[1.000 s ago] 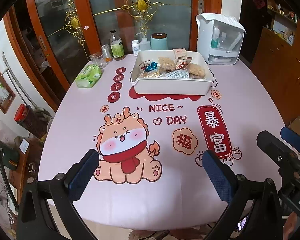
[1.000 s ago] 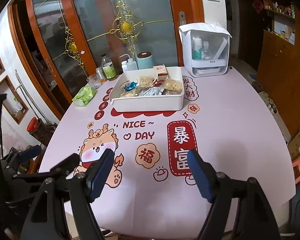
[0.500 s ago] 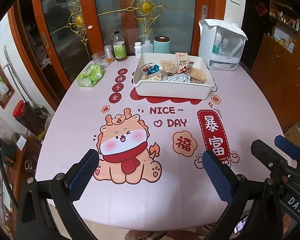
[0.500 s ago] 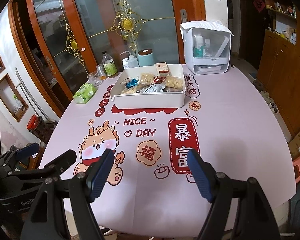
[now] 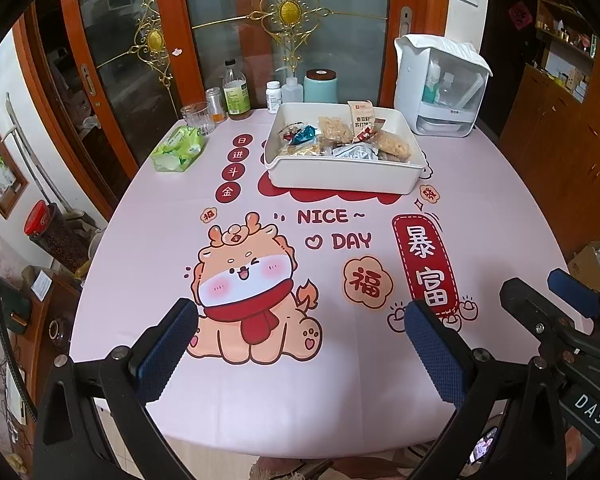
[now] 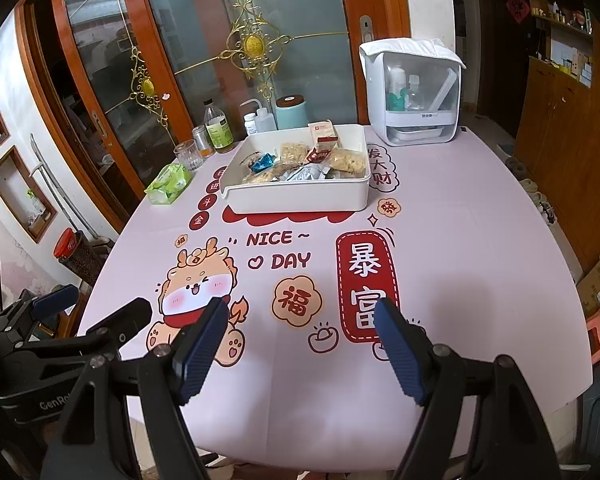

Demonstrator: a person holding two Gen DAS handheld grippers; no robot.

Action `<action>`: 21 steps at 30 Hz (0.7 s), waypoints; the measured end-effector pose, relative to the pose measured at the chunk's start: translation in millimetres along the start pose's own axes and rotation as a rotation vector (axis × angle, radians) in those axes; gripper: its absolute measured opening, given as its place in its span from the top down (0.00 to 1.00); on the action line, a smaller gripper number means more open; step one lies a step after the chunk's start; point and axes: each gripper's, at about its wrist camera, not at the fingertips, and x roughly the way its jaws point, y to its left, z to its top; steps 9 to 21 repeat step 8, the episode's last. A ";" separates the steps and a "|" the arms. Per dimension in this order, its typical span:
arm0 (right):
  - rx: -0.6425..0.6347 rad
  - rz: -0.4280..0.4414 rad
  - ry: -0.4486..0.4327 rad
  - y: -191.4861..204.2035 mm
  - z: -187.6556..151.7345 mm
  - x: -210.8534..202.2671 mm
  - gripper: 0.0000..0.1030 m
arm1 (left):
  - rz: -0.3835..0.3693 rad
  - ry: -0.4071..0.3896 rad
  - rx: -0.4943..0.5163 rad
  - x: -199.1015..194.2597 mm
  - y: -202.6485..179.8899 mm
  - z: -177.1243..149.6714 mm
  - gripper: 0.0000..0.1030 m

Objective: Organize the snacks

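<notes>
A white tray [image 5: 340, 179] [image 6: 300, 199] stands at the far middle of the pink printed tablecloth [image 5: 148, 240]. Several snack packets [image 5: 342, 136] [image 6: 306, 160] lie inside it. My left gripper [image 5: 299, 314] hangs open above the near edge, over the cartoon dragon, with nothing between its blue pads. My right gripper [image 6: 302, 312] is open beside it, to the right, also with nothing in it. Each gripper shows in the other's view: the right gripper [image 5: 544, 292] and the left gripper [image 6: 96, 308]. Both are far from the tray.
A green tissue pack [image 5: 178, 148], a glass [image 5: 196, 118], bottles [image 5: 236, 90] and a teal canister [image 5: 320, 86] line the table's far edge. A white container with a clear front [image 5: 440, 84] stands at the back right. Glass doors are behind; wooden cabinets are at the right.
</notes>
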 end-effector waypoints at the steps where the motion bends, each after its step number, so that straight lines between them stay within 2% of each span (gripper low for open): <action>1: 0.000 0.000 0.000 -0.1 -0.1 -0.1 0.26 | 0.000 -0.001 0.001 0.0 0.8 0.6 0.01; 21: 0.002 0.000 0.004 -3.1 -3.3 0.3 0.26 | -0.001 0.003 0.003 0.3 0.8 0.1 0.01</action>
